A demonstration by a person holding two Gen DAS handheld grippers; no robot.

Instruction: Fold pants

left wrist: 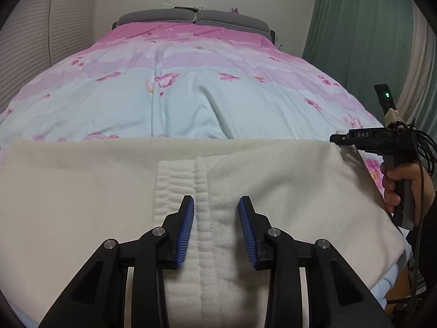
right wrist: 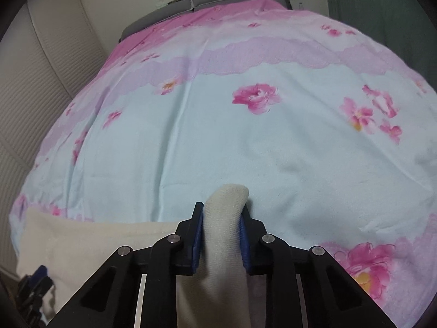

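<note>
Cream-white pants [left wrist: 82, 191] lie flat across the near end of the bed, with the ribbed elastic waistband [left wrist: 202, 191] running toward me. My left gripper [left wrist: 216, 205] is open, its blue pads either side of the waistband just above the cloth. My right gripper [right wrist: 221, 213] is shut on a bunched fold of the pants [right wrist: 226, 218] at their right edge. It also shows in the left wrist view [left wrist: 338, 138], hand-held at the far right corner of the pants. The rest of the pants [right wrist: 95, 246] spread to the left.
The bed carries a pale blue and pink floral duvet [left wrist: 204, 90] with a grey headboard [left wrist: 191, 17] at the far end. A slatted wardrobe [left wrist: 27, 49] stands left, green curtains [left wrist: 363, 27] right. The bed's right edge drops to the floor [left wrist: 396, 295].
</note>
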